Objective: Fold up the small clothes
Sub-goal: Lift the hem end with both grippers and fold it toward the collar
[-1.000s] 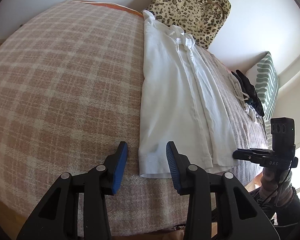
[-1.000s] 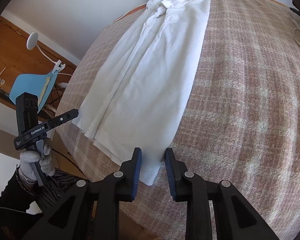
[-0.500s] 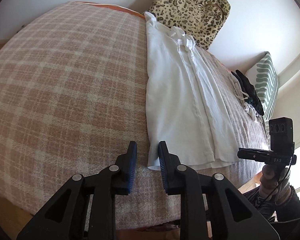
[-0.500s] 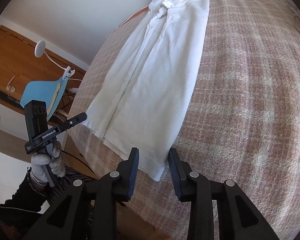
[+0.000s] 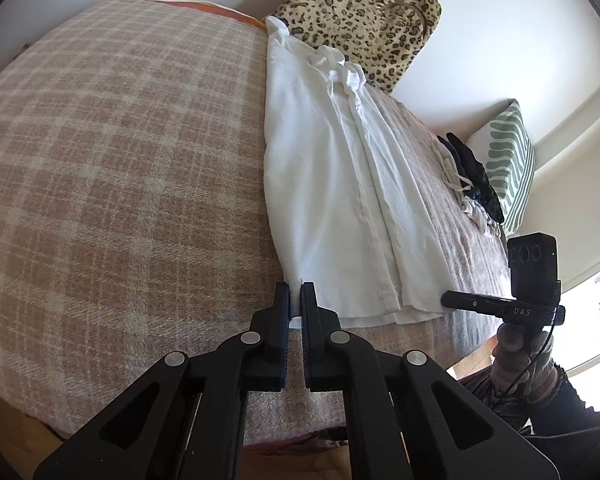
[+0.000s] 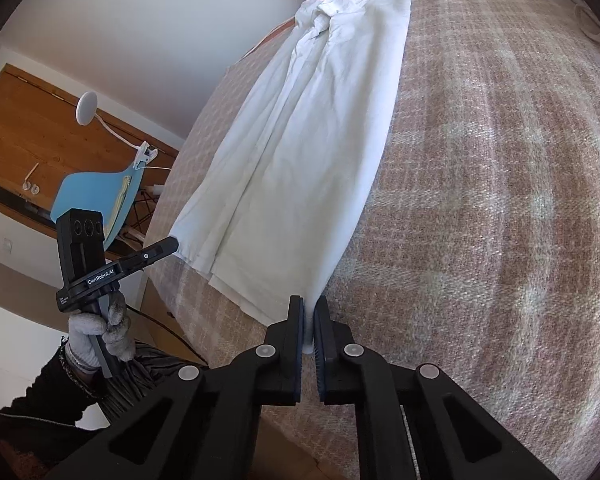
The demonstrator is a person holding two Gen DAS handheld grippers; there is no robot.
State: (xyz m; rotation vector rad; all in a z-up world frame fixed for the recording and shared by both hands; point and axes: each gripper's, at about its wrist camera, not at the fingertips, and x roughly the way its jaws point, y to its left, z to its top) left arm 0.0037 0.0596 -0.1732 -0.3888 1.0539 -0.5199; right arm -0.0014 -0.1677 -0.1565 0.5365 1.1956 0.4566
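Observation:
A white collared shirt point(image 5: 340, 184) lies lengthwise on the plaid bed cover point(image 5: 120, 160), sides folded in, collar at the far end. My left gripper point(image 5: 295, 296) is shut on the shirt's near left hem corner. My right gripper point(image 6: 308, 312) is shut on the near right hem corner of the shirt point(image 6: 300, 160). Each gripper shows in the other's view, the right one point(image 5: 448, 300) at the hem's right end and the left one point(image 6: 172, 245) at its left end.
A leopard-print bag point(image 5: 360, 12) stands beyond the collar. A pile of dark and white small clothes point(image 5: 468, 184) and a green striped pillow point(image 5: 508, 160) lie at the right. A blue chair point(image 6: 96, 200) and white lamp point(image 6: 87, 108) stand beside the bed.
Both grippers closed from open onto the shirt's near hem corners. The hem edge between them has drawn slightly taut.

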